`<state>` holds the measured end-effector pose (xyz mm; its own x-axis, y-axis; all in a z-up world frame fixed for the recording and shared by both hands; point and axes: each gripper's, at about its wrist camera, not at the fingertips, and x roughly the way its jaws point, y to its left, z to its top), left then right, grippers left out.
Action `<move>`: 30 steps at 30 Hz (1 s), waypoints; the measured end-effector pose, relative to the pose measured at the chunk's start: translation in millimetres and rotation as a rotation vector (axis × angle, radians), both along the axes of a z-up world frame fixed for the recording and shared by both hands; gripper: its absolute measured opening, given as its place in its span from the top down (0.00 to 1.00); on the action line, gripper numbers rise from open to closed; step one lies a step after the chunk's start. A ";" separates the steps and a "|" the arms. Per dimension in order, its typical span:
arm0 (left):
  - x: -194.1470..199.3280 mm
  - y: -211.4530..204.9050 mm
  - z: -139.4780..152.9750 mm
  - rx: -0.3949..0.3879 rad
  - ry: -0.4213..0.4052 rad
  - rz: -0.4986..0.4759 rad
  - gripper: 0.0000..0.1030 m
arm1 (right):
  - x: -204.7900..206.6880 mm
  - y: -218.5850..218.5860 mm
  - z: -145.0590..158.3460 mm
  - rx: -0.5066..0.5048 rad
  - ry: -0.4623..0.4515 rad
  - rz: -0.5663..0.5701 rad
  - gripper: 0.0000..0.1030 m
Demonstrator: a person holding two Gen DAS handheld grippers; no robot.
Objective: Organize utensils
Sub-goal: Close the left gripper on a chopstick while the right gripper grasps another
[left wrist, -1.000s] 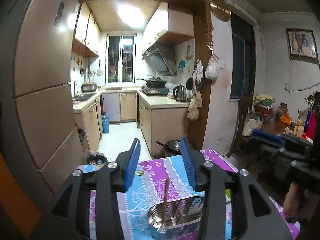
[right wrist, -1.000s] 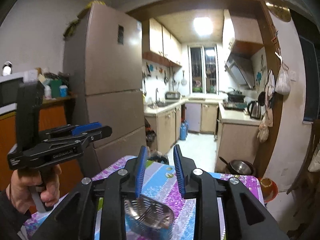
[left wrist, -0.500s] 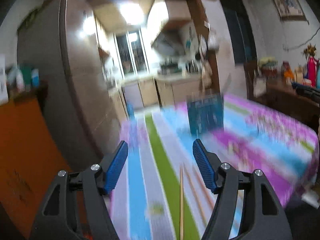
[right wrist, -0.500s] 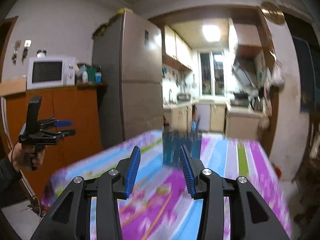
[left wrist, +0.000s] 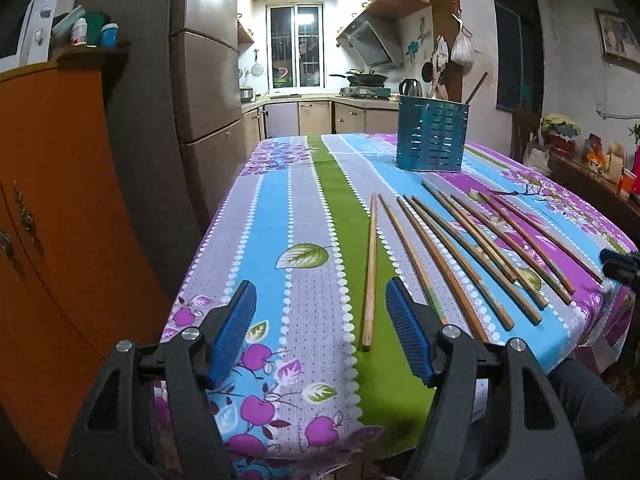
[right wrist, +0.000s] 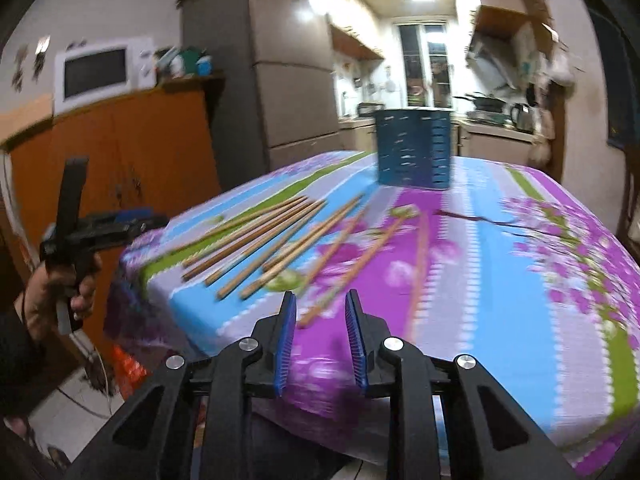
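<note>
Both grippers have dropped back from the blue holder (left wrist: 432,138) to the tabletop's (left wrist: 280,216) near edge. The chopsticks (left wrist: 460,248) lie loose before the holder. The left gripper (left wrist: 320,320) gapes empty; the right gripper's (right wrist: 320,338) jaws are closing on nothing. Picking up starts now.

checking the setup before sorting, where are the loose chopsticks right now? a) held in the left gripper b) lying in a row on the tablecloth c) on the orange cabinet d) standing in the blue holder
b: the chopsticks lie side by side on the tablecloth, in front of the blue holder; the left gripper is open and empty.
</note>
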<state>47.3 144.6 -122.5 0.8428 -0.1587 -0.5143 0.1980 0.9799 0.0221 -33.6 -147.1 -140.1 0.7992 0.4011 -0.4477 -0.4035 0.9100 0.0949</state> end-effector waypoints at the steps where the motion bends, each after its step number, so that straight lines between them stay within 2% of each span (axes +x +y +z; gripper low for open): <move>1: -2.4 -1.3 -2.5 0.005 -0.001 -0.003 0.37 | 4.3 8.8 -3.3 -0.015 0.011 0.006 0.75; 6: -8.2 3.1 -11.5 0.005 0.012 -0.005 0.37 | 12.5 23.9 -19.0 -0.044 0.043 -0.022 0.79; 14: -5.7 1.3 -17.6 0.007 0.021 -0.025 0.37 | 16.8 24.1 -22.2 -0.090 0.044 -0.060 0.83; 22: -8.2 -6.7 -25.7 0.018 0.021 -0.051 0.37 | 10.8 12.1 -21.8 -0.096 0.030 -0.131 0.84; 27: -11.6 -12.2 -30.1 0.015 0.010 -0.077 0.38 | 9.8 15.6 -25.1 -0.076 0.029 -0.130 0.84; 30: -11.1 -16.2 -34.7 0.022 0.014 -0.096 0.46 | 9.2 17.0 -26.3 -0.065 0.020 -0.144 0.84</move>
<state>36.2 128.4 -157.1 0.8168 -0.2266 -0.5305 0.2912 0.9558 0.0401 -24.4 -130.1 -166.4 0.8371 0.2524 -0.4853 -0.2667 0.9629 0.0408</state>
